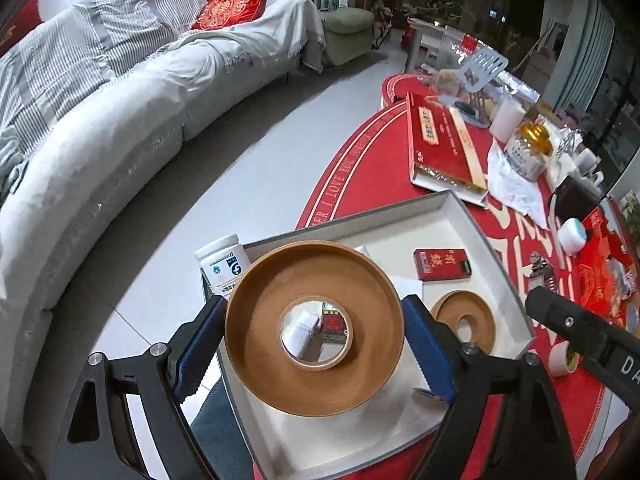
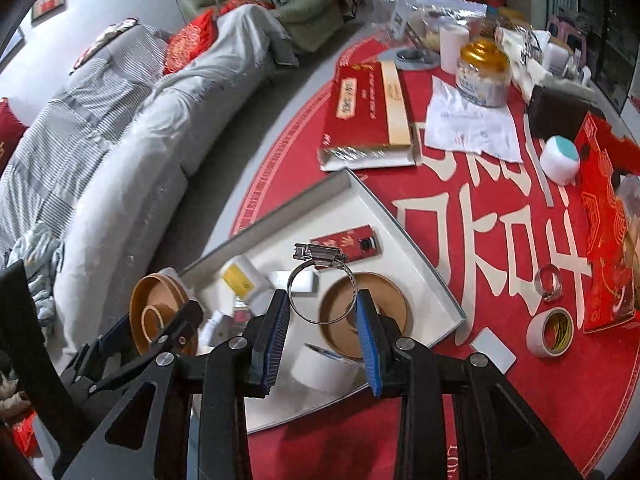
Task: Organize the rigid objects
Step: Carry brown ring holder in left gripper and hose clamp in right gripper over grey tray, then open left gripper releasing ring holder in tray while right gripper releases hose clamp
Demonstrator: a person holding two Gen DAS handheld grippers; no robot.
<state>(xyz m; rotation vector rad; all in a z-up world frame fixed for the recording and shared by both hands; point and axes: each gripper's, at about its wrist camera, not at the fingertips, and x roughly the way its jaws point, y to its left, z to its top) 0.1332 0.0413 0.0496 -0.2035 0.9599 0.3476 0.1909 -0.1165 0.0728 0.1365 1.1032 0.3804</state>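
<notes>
While the left gripper [image 1: 316, 350] pinches a brown tape roll [image 1: 314, 328] between its jaws above the near-left corner of the white tray [image 1: 492, 248], the right gripper [image 2: 323, 316] clamps a metal hose clamp [image 2: 322, 286] over the tray's middle. A second brown roll [image 2: 362, 318], a red pack [image 2: 346, 246] and a white tape roll [image 2: 324, 368] lie inside the tray. Another hose clamp [image 2: 549, 283] and a roll of tape [image 2: 552, 332] rest on the red counter [image 2: 520, 400] to the tray's right.

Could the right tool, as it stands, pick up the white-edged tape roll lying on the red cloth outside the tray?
Probably not yet. The right tool is already shut on a metal hose clamp above the tray. The tape roll itself lies uncovered on the cloth, so the way looks free once the clamp is released.
</notes>
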